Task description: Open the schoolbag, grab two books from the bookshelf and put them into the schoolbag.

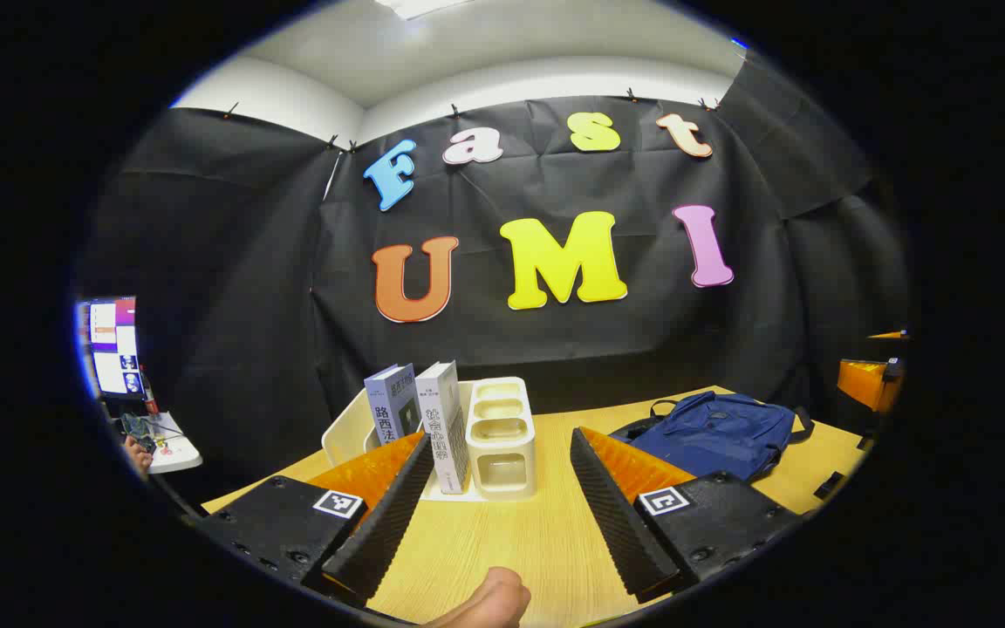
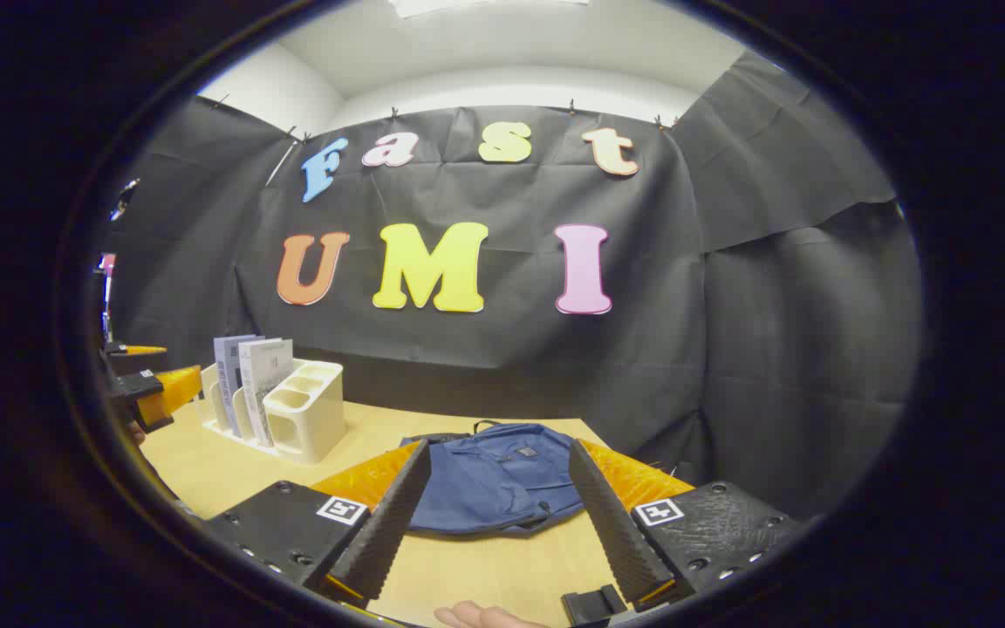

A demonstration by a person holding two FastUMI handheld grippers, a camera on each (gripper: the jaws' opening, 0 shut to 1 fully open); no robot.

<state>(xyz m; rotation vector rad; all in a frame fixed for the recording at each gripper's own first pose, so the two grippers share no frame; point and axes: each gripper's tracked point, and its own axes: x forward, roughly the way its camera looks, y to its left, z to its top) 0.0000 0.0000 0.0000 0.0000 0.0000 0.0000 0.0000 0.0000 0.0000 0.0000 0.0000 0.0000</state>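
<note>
Schoolbag-wise, nothing is being held at this moment: both grippers are hovering over the wooden table with their jaws standing wide apart and empty. In the left gripper view, a fingertip of the person's hand is showing at the bottom edge, and the left gripper is pointing along the tabletop toward the cream bookshelf, which is sitting just beyond its left finger. Two books are standing upright side by side in the rack's slots: a blue-grey book on the left and a white book touching it on the right, next to the rack's open compartments. Farther right and well apart from the rack, the blue schoolbag is lying flat on the table, apparently closed. In the right gripper view, the right gripper is facing that schoolbag, which is lying between its two spread fingers but beyond their tips, not touching them. Off to the left in that view, the bookshelf is standing with both books in it, and the left gripper is showing near it at the edge. Behind everything, black cloth is hanging as the booth's wall.
</note>
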